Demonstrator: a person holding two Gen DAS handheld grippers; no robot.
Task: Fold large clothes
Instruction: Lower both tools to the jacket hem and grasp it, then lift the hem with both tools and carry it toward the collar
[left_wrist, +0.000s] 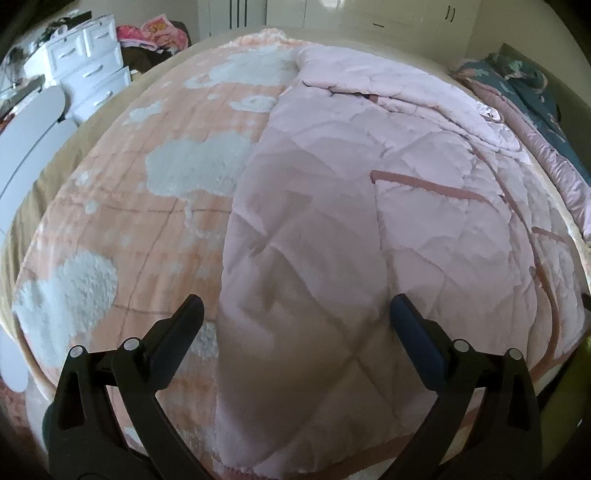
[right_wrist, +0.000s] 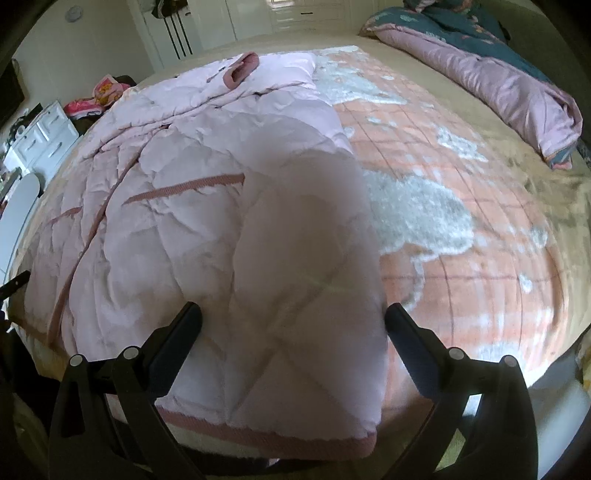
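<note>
Here the pink quilted coat (right_wrist: 207, 206) lies flat on the peach blanket (right_wrist: 461, 266), its long axis running away from its hem. Both the left gripper (left_wrist: 295, 314) and right gripper (right_wrist: 293, 314) hover wide open and empty over that near hem, about equally close.

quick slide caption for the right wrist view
Open right claw poised over the hem of a pale pink quilted coat spread on a peach blanket.

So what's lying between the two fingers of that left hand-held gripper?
In the left wrist view, the left hand-held gripper is open, and the pale pink quilted garment fills the gap between its fingers, spread over the peach blanket.
</note>
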